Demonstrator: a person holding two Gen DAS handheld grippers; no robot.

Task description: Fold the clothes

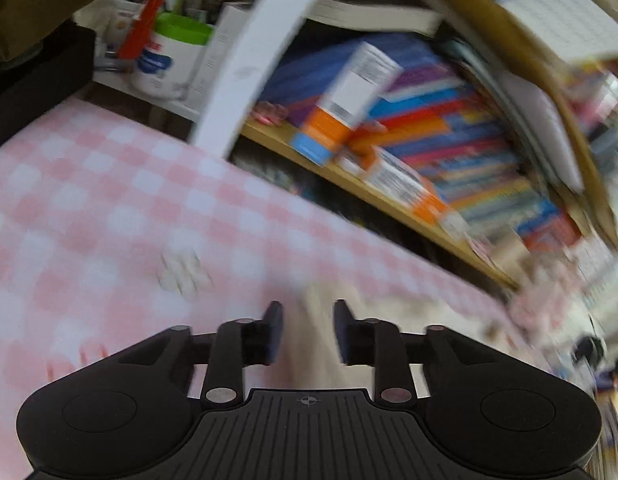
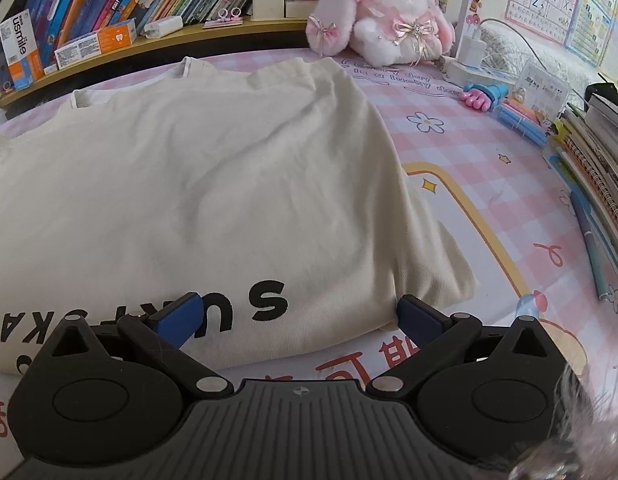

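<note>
Shirt (image 2: 197,184) lies part-folded on tabletop (image 2: 469,184); R gripper (image 2: 301,312) jaws spread wide astride hem for pickup, L gripper (image 1: 307,330) jaws parted, gripping nothing.

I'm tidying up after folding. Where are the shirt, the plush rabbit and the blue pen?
shirt (image 2: 197,168): right wrist view, middle of its cream back.
plush rabbit (image 2: 393,20): right wrist view, its white chest.
blue pen (image 2: 589,240): right wrist view, mid-barrel.
</note>
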